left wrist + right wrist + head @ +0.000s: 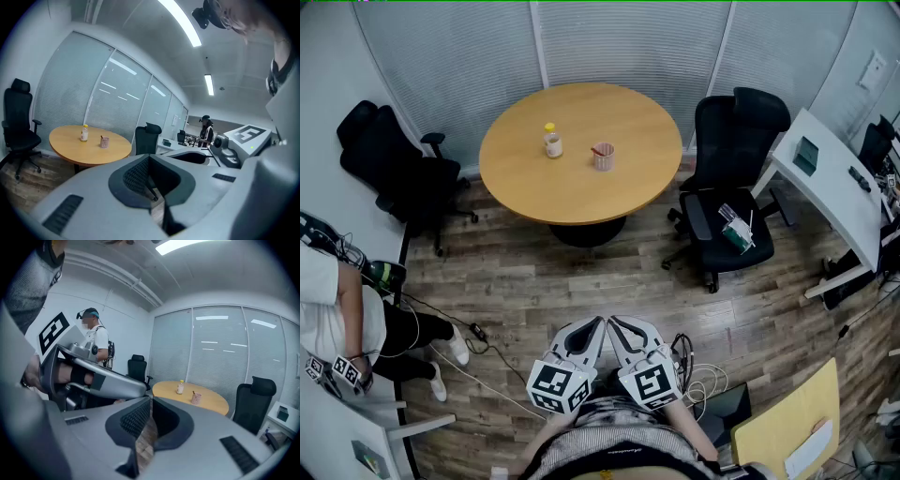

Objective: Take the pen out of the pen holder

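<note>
The pen stood in the pink pen holder near the middle of the round table, just right of a small bottle. Well apart from it, close to the person's body, the left claw and right claw sat side by side (tips nearly touching). Each had its jaws together on nothing and pointed toward the table.

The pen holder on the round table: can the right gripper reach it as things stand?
Probably not yet. The right gripper is held near the person's body, and open wood floor separates it from the round table with the pen holder. Nothing blocks the way; stepping closer should suffice.
</note>
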`<state>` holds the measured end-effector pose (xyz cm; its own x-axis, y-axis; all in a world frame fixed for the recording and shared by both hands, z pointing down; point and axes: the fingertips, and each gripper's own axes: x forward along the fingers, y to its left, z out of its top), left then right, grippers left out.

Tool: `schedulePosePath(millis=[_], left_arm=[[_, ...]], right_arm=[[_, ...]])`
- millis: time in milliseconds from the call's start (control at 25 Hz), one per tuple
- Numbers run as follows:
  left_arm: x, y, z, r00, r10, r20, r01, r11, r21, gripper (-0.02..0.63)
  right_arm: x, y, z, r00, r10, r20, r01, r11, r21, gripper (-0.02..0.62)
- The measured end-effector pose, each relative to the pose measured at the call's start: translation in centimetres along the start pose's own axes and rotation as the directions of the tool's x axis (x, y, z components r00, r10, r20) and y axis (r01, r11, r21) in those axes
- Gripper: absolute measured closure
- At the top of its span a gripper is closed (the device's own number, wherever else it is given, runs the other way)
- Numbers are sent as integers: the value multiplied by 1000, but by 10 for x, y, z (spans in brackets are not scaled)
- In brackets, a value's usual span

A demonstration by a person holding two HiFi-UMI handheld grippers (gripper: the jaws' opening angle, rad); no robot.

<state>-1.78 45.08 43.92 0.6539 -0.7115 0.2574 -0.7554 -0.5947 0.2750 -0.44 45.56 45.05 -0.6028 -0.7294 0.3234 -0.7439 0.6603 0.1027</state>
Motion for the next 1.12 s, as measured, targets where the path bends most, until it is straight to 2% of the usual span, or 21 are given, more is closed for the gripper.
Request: schedulePosePath(millis=[560, 760, 1120], left_arm=[[28, -14, -2, 999, 39, 18, -38, 999, -34, 603], [37, -6, 0, 998, 56, 19, -55, 998, -39, 603], [75, 30, 15, 1000, 12, 22, -11, 999, -51, 603]], right_arm=[[-15, -32, -13, 1000, 21, 12, -21, 1000, -9, 561], [-7, -41, -13, 999, 35, 14, -34, 998, -61, 561], [38, -72, -3, 1000, 0, 9, 0, 998, -56, 561]])
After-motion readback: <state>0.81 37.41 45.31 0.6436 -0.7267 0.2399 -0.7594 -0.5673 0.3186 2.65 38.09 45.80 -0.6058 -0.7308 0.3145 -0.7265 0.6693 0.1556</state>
